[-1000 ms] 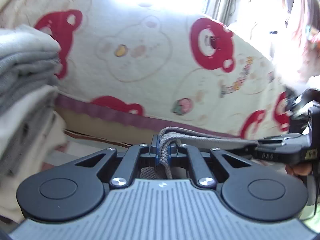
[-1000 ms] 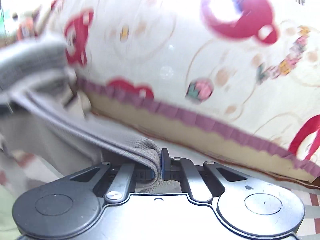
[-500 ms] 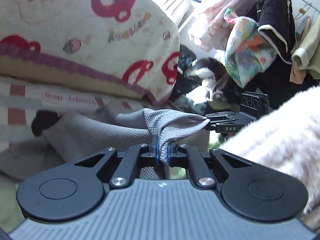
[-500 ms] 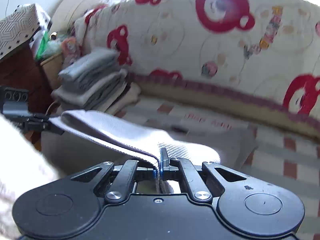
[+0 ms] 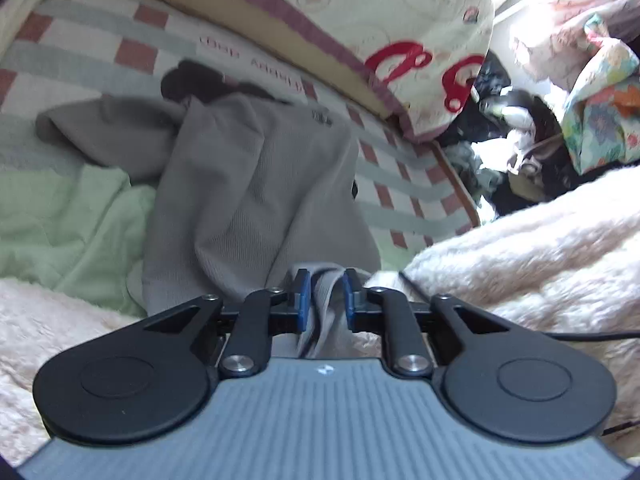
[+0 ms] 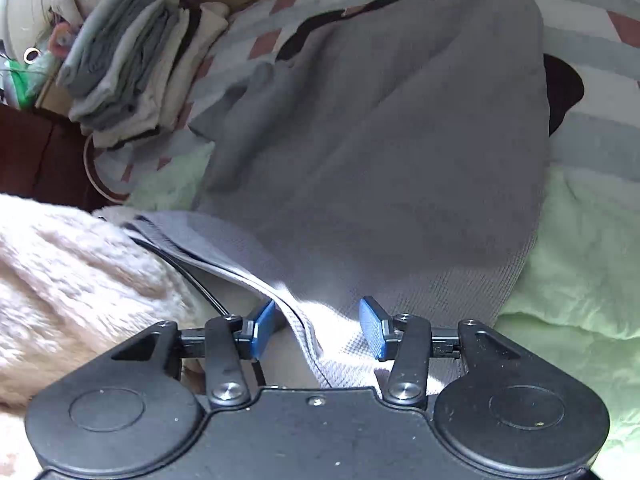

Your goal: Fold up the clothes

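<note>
A grey knit garment lies spread lengthwise on the checked bed cover and the green blanket; it also fills the right wrist view. My left gripper stands at its near hem with jaws partly apart, and a fold of the grey hem lies loosely between the blue pads. My right gripper is wide open over the near hem, whose edge runs between the pads without being pinched.
A stack of folded grey and cream clothes sits at the far left by the bear-print quilt. A green blanket lies under the garment. A fluffy pink sleeve is close on the right. Piled clothes lie beyond the bed edge.
Both grippers brought the grey garment down and toward me onto the bed, then opened; half a second ago both were shut on its hem, held taut in the air.
</note>
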`<state>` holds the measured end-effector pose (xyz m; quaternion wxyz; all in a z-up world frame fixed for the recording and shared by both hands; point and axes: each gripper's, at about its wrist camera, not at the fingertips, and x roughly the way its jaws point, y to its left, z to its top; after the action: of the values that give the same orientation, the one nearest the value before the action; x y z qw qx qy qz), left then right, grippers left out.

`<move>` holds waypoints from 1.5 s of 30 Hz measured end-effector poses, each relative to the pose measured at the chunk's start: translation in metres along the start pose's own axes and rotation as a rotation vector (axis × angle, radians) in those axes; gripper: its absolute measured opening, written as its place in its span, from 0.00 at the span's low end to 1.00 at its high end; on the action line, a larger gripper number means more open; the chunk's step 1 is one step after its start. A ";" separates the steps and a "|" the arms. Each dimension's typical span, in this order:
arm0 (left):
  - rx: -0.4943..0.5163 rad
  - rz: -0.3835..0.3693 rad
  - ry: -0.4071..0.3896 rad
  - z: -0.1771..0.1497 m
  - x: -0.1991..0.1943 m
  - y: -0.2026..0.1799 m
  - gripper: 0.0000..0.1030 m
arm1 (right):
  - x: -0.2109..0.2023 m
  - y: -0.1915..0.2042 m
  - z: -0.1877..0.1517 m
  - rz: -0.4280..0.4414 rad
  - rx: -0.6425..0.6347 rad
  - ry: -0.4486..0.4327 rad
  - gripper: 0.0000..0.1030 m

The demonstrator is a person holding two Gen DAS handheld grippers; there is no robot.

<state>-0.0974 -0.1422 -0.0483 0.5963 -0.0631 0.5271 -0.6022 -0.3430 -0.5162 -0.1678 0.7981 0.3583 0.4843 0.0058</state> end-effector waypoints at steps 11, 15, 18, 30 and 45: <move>-0.113 0.201 -0.117 0.097 0.095 0.071 0.40 | 0.002 -0.022 0.128 -0.214 -0.075 -0.200 0.58; -0.276 0.165 -0.100 0.122 0.144 0.110 0.40 | 0.002 -0.044 0.189 -0.378 -0.114 -0.225 0.58; -0.182 0.248 -0.053 0.134 0.171 0.113 0.44 | -0.001 -0.069 0.223 -0.385 -0.069 -0.236 0.58; -0.264 0.260 0.008 0.149 0.221 0.139 0.64 | 0.033 -0.162 0.252 -0.261 0.339 -0.322 0.75; 0.190 0.477 -0.523 0.154 0.102 -0.001 0.12 | -0.069 -0.053 0.146 -0.041 -0.202 -0.802 0.10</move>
<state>-0.0181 -0.3087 -0.0369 0.8379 -0.0346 0.2984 -0.4557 -0.2839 -0.6631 -0.1049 0.9546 0.2424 0.1389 -0.1029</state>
